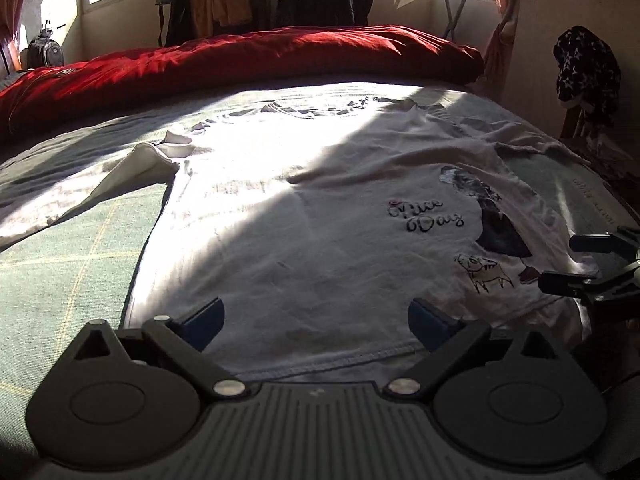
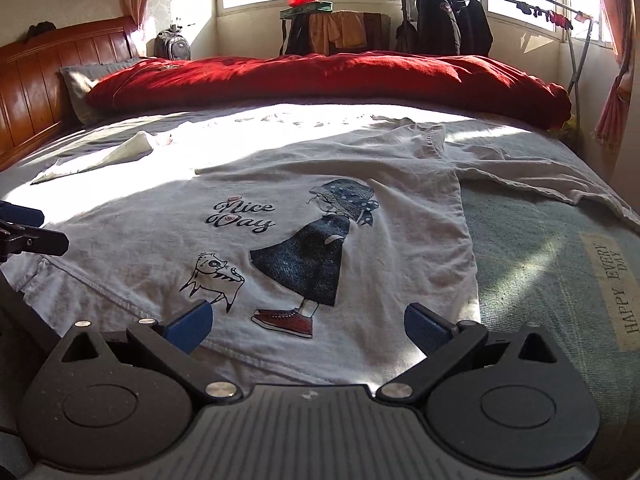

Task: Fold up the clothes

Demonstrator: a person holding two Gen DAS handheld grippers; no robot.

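A white T-shirt [image 1: 288, 240] [image 2: 320, 184] lies spread face up on the bed, hem toward me, with a "Nice Day" print and a girl and cat drawing [image 2: 304, 264]. Its left sleeve [image 1: 120, 180] is partly turned over; the right sleeve [image 2: 540, 176] lies out to the right. My left gripper [image 1: 316, 322] hovers open just over the hem's left part, nothing between its blue pads. My right gripper [image 2: 308, 326] stands open over the hem's right part, near the printed red shoe. In the left wrist view the right gripper [image 1: 580, 260] shows at the right edge.
A red duvet [image 2: 320, 76] is bunched across the far side of the bed. A wooden headboard [image 2: 44, 76] stands at left. The pale green bedsheet [image 2: 560, 264] carries a "Happy Every Day" label. A clothes rack with dark jackets [image 2: 448, 16] stands by the windows.
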